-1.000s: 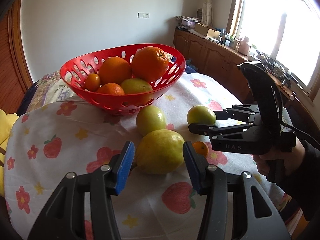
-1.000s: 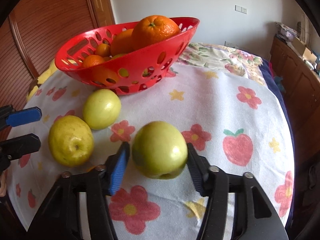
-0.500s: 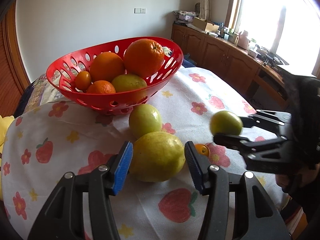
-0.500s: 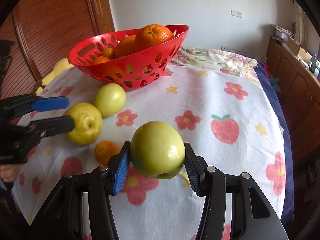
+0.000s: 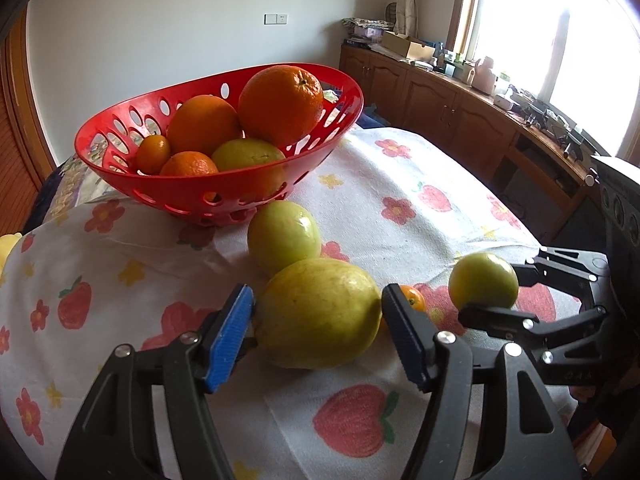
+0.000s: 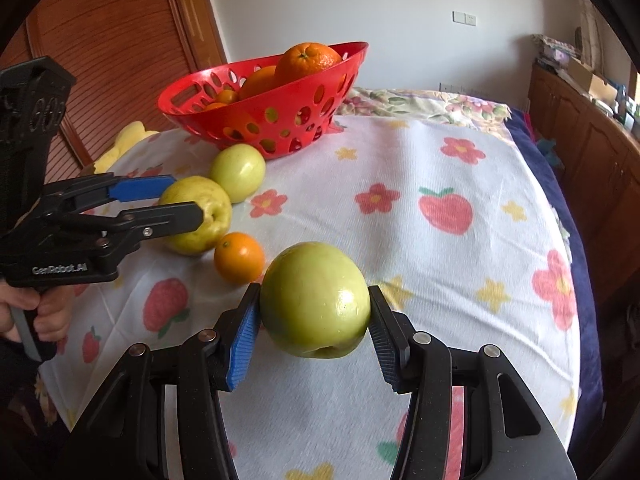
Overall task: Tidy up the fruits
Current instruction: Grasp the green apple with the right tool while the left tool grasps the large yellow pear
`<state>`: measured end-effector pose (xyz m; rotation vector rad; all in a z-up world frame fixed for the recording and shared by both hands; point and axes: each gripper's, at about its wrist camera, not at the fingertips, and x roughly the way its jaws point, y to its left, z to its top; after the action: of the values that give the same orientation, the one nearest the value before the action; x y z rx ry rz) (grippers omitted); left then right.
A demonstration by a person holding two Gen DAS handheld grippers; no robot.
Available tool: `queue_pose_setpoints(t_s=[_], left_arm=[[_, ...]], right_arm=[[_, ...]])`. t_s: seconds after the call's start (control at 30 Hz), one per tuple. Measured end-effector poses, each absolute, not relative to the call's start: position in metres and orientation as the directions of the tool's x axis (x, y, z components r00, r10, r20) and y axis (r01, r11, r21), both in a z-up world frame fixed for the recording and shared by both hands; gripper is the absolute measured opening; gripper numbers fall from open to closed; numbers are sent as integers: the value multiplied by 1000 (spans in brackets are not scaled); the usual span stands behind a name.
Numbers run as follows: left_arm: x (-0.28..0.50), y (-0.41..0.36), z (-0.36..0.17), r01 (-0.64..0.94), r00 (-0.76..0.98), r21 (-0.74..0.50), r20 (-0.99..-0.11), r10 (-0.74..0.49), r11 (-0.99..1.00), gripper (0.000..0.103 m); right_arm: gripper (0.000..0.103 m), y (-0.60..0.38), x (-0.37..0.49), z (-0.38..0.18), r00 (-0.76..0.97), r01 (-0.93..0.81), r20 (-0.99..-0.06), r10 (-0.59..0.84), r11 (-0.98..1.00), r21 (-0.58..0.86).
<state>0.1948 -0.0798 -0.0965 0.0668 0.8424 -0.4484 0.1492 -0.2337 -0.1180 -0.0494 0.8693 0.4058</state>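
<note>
Right gripper [image 6: 314,330] clamped on a green apple [image 6: 316,300] above the tablecloth [image 6: 420,248]; left gripper [image 5: 316,332] opening around a yellow pear [image 5: 320,312], pads clear of it.

Each camera sits close behind its own gripper, angled down across the table. Both views share the red basket [image 5: 192,196] [image 6: 280,120] and the loose fruit before it.

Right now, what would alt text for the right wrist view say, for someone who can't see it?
The right gripper clamps a green apple above a flowered tablecloth. To its left the left gripper, jaws opening, straddles a yellow fruit beside a small orange; a red basket of oranges sits behind.
</note>
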Motion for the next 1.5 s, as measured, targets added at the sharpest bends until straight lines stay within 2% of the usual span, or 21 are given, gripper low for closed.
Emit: queue_pose_setpoints(t_s=[0.93, 1.1, 1.17, 1.5], left_arm=[[187, -84, -97, 433, 564, -90, -749, -348, 897, 70], [193, -92, -108, 418, 565, -25, -776, -281, 908, 72], [198, -92, -116, 403, 549, -10, -797, -250, 915, 68], [190, -73, -113, 395, 556, -75, -774, -303, 915, 68]], right_arm=[[53, -228, 136, -125, 583, -360, -753, 305, 928, 97], [53, -229, 137, -125, 583, -360, -754, 304, 928, 96], [53, -228, 138, -125, 583, -361, -755, 300, 928, 90], [53, -226, 139, -125, 584, -364, -758, 291, 928, 76]])
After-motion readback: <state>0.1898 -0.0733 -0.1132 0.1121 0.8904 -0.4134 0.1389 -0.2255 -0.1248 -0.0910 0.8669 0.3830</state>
